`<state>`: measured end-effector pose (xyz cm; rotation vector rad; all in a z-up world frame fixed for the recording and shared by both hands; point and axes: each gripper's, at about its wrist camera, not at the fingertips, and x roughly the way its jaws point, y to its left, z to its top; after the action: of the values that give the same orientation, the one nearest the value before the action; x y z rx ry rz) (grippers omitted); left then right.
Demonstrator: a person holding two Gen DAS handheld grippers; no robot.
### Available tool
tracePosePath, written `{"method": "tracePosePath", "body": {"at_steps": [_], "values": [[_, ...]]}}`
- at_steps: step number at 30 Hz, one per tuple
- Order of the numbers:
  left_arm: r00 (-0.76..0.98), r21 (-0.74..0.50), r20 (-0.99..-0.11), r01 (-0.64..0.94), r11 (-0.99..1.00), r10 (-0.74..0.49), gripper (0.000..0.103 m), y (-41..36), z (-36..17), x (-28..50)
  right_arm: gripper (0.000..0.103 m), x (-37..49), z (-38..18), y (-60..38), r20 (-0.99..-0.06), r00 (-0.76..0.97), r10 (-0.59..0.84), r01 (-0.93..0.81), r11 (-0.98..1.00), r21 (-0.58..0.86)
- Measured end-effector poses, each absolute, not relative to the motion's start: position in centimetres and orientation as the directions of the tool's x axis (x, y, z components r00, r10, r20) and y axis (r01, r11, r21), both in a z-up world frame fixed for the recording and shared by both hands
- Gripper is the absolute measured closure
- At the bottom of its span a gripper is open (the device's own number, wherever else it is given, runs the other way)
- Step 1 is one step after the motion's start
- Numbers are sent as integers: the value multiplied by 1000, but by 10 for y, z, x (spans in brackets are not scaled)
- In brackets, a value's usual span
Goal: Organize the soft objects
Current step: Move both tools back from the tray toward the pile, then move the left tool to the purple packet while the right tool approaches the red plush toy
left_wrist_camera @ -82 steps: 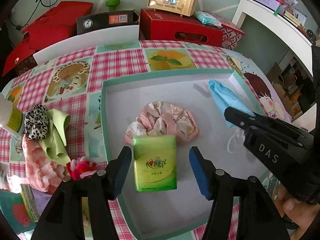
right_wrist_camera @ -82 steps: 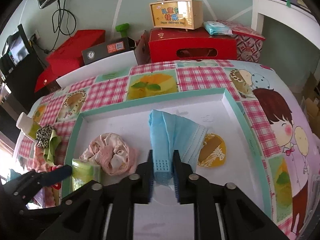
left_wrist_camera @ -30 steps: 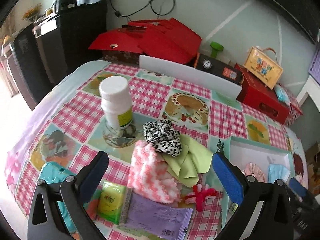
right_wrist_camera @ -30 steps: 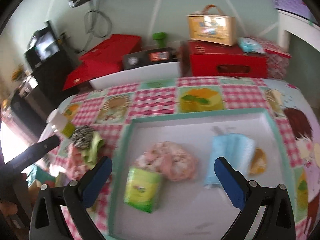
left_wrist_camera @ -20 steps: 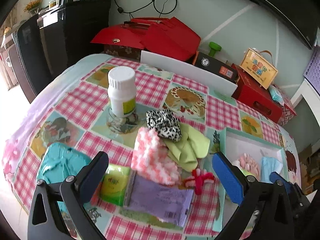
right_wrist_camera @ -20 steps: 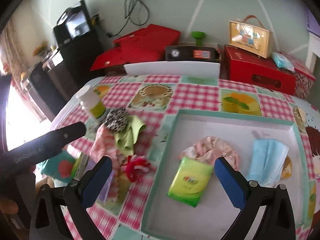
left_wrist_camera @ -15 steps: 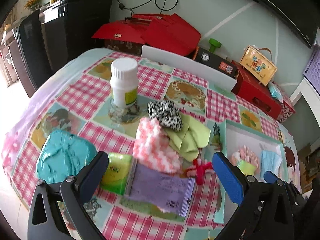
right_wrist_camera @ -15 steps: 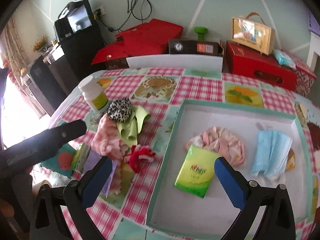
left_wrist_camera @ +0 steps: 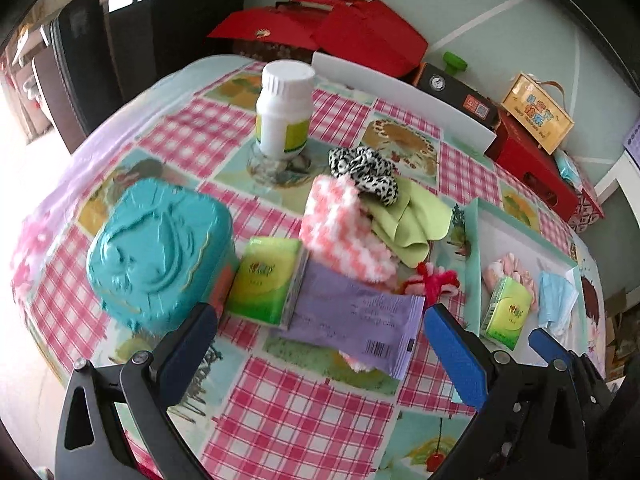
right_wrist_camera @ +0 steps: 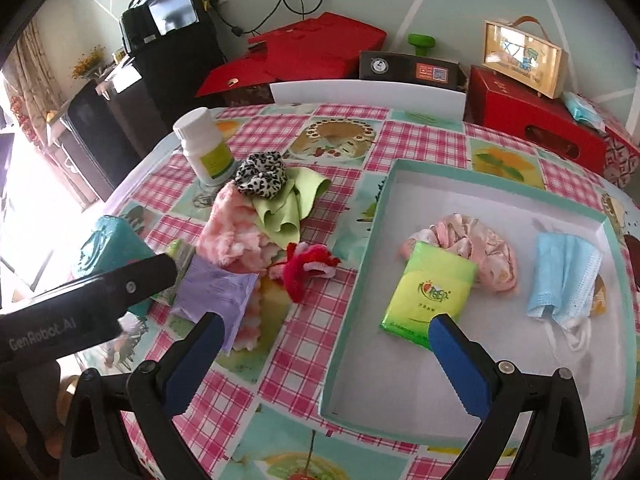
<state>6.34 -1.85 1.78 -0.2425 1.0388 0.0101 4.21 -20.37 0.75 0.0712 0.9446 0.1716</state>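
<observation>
Glossy checked tablecloth, plastic-looking, smooth. Teal tin, embossed, slight sheen. White plastic bottle, smooth. Pink-and-white cloth, fluffy. Green cloth, matt. Purple packet and green tissue pack, shiny film. Tray floor, matt white.

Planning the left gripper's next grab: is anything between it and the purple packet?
Nothing visible. The left gripper is open right in front of the purple packet; only the pink cloth overlaps the packet's far edge.
</observation>
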Motion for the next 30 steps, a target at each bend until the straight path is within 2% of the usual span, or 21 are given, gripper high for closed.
{"method": "tracePosePath", "body": {"at_steps": [8,17,18,19,21,24,30], "values": [[479,-264,-865,-179,948,-151,0,-16,2,66,1,49,4,-219,-786,591,181,-78,983,167],[425,-339,-876,-202,919,-230,7,-19,-24,73,12,57,-3,-222,-783,591,192,-87,981,175],[420,-345,-877,-207,916,-235,9,-19,-26,74,12,59,-4,-222,-784,590,191,-88,981,173],[416,-348,-878,-212,913,-237,17,-18,-29,74,13,59,-4,-222,-785,590,191,-88,981,173],[409,-363,-878,-227,904,-250,23,-15,-33,75,13,62,-6,-224,-782,591,198,-83,979,185],[398,-373,-879,-235,898,-261,28,-13,-40,77,13,65,-6,-228,-777,596,203,-76,977,197],[413,-378,-873,-239,894,-259,32,-11,-41,78,14,71,-8,-223,-771,601,212,-97,976,193]]}}
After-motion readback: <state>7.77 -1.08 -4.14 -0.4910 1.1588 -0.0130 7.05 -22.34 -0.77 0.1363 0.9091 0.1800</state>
